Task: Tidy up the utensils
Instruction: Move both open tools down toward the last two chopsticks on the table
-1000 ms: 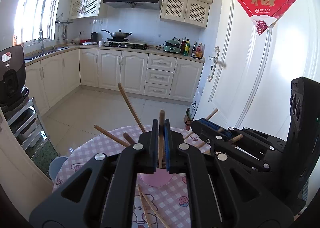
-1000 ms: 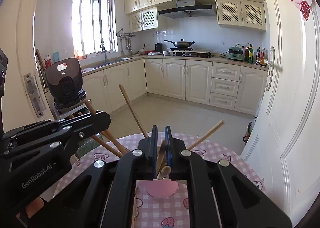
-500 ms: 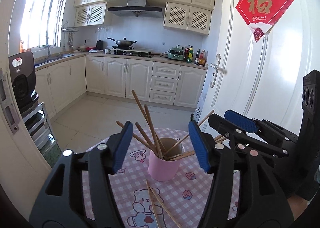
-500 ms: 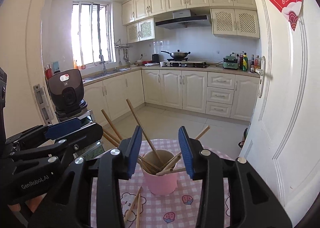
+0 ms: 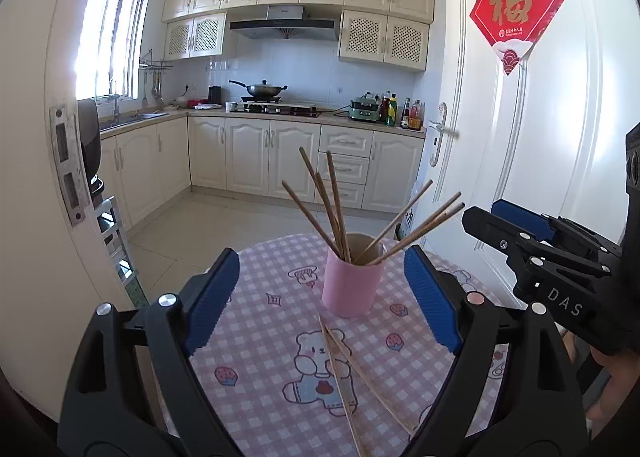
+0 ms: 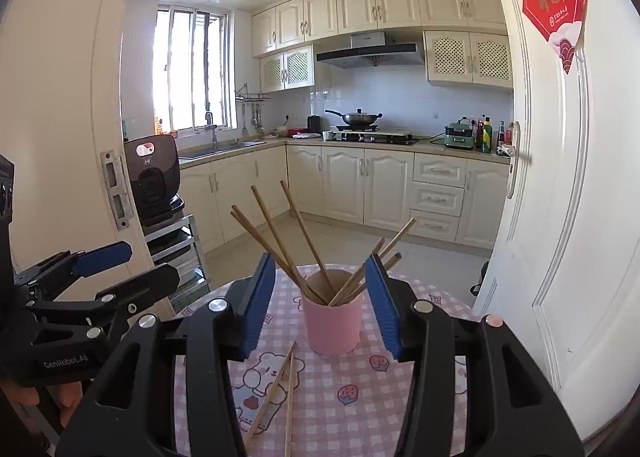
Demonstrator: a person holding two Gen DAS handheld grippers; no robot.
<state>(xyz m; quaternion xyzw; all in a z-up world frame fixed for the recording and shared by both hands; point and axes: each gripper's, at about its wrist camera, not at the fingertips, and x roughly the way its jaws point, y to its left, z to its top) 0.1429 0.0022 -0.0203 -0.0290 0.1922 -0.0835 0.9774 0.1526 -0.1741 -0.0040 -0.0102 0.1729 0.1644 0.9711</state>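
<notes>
A pink cup (image 5: 352, 289) (image 6: 332, 329) stands on the pink checked tablecloth (image 5: 260, 337) (image 6: 360, 417) with several wooden chopsticks (image 5: 332, 201) (image 6: 276, 233) fanned out of it. Loose chopsticks (image 5: 340, 369) (image 6: 280, 389) lie flat on the cloth in front of the cup. My left gripper (image 5: 321, 257) hovers short of the cup, its jaws wide and still opening, with nothing between the pads. My right gripper (image 6: 320, 259) also hangs back from the cup, its jaws part open and widening, pads empty. Each gripper shows in the other's view, the right one (image 5: 520, 233) and the left one (image 6: 100, 269).
The small round table sits in a doorway. A white door (image 5: 520, 137) stands close on the right and the door frame (image 5: 60, 137) on the left. A black appliance on a metal rack (image 6: 152, 173) is beyond the frame. Kitchen floor and cabinets lie behind.
Both grippers were shut on chopsticks above the cup. They let go, opened, and drew back; the chopsticks now stand in the cup.
</notes>
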